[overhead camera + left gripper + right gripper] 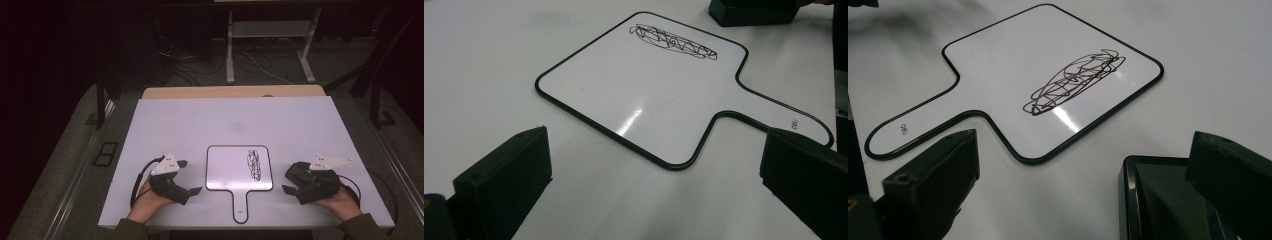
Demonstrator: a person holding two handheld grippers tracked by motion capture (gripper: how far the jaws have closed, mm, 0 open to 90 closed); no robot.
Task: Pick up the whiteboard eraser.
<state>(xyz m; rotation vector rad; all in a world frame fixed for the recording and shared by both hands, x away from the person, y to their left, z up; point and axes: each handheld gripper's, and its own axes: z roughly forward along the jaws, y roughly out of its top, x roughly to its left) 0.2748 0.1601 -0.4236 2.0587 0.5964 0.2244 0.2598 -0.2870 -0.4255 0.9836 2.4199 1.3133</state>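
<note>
White paddle board (pixel 235 170), black rim, black scribble (pixel 254 164).

A dim lab or recording room set up for handling trials. A plain white table (pixel 165 120) stands in the middle under a light, while everything around it falls into darkness. Grey carpet (pixel 65 165) covers the floor. Behind the table, loose cables (pixel 185 67) lie tangled on the floor beside the white metal legs of a desk frame (pixel 230 50). Dark stand legs (pixel 101 100) rise at the left and right sides. The only furnishings are bare, functional equipment.
</note>
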